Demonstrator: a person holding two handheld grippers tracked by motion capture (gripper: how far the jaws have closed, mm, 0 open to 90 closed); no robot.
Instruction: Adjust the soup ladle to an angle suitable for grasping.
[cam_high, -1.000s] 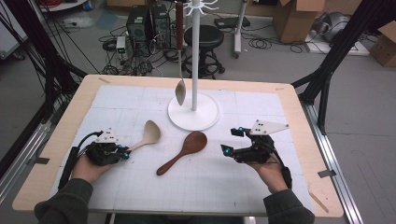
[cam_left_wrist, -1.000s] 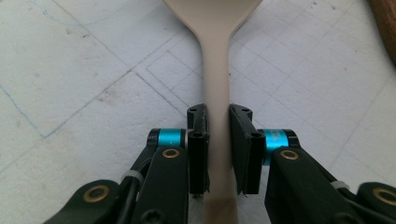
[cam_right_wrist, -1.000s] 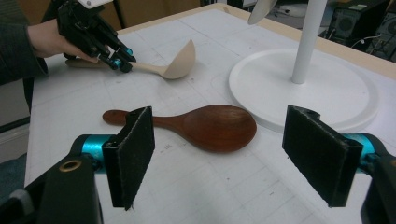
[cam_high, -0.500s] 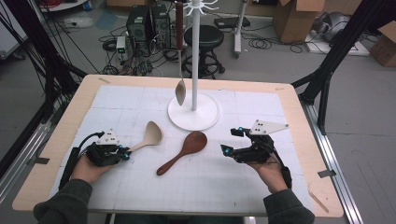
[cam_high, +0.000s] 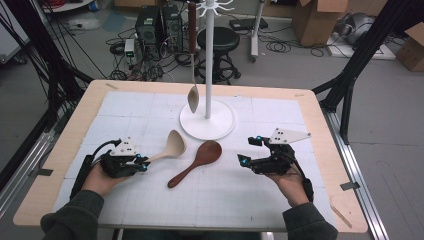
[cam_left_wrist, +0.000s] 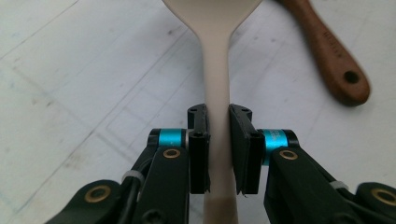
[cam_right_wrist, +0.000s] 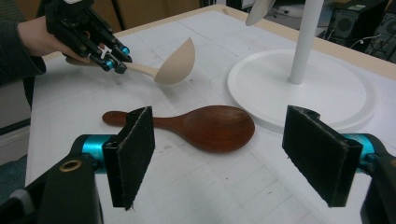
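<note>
Pale wooden ladle (cam_high: 170, 146) is clamped by its handle in left gripper (cam_high: 141, 163), jaws tight on both sides, bowl lifted ahead of it. Right gripper (cam_high: 241, 160) is wide open w/ nothing in it; dark wooden spoon (cam_high: 197, 161) lies flat on worktop (cam_high: 320, 150) just ahead of it, near white stand (cam_high: 207, 120).
</note>
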